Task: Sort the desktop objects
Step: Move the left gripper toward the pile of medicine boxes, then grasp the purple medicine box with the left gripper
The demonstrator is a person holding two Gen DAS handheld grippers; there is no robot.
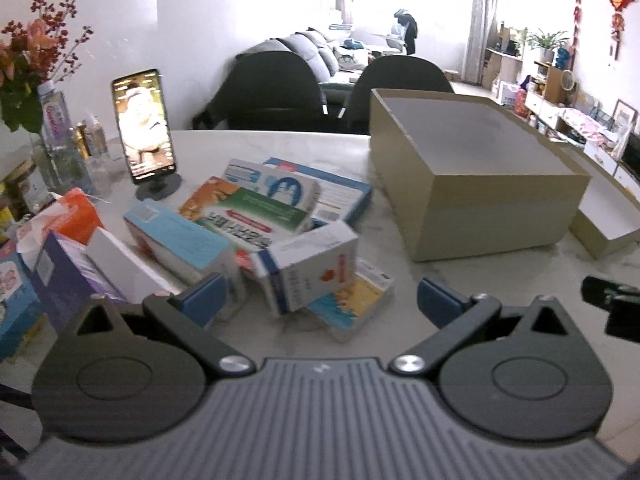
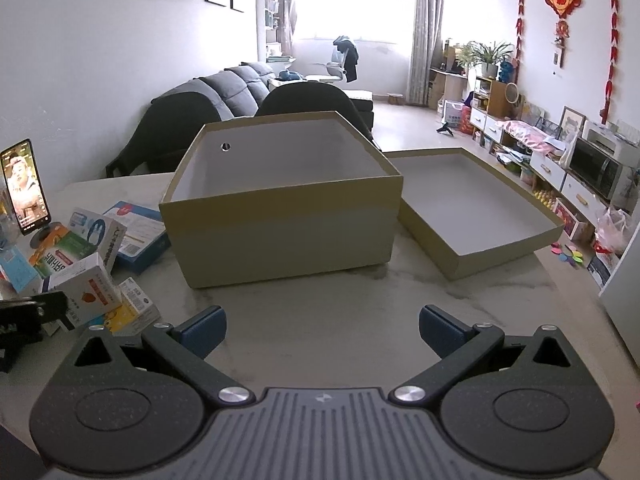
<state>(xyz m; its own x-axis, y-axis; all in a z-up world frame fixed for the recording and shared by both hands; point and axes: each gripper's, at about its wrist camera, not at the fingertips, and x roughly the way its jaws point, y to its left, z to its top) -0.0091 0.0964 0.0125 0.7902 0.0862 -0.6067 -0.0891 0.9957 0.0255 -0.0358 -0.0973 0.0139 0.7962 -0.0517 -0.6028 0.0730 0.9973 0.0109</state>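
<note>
over the table: both tongs hang above the marble table [image 2: 320, 312], neither touching it that i can see.
left gripper [image 1: 318, 300]: jaws spread wide, nothing between them; it faces the pile of boxes left of the tan box, likely placed for a pick.
right gripper [image 2: 320, 330]: jaws equally wide and bare; it faces the near wall of the tan box over bare tabletop.
white box with red heart [image 1: 308, 266]: nearest the left gripper, tilted, propped on a yellow-and-blue box [image 1: 352, 304]; probably the easiest to reach.
pile of boxes [image 1: 248, 216]: stacked loosely, overlapping, so lifting 1 could shift its neighbours.
tan box [image 2: 280, 216]: open top, pale inside; what shows of the inside is bare, though its floor is hidden by the near wall. fits a sort barely under way, or boxes taken out again.
lid [image 2: 480, 216]: lies upturned just right of the tan box, leaving its mouth free.
open room: bare strip of table in front of the tan box, and between it and the pile.
edges: phone on stand [image 1: 146, 128] and vase of flowers [image 1: 36, 80] stand left of and behind the pile, well apart from the tan box.
</note>
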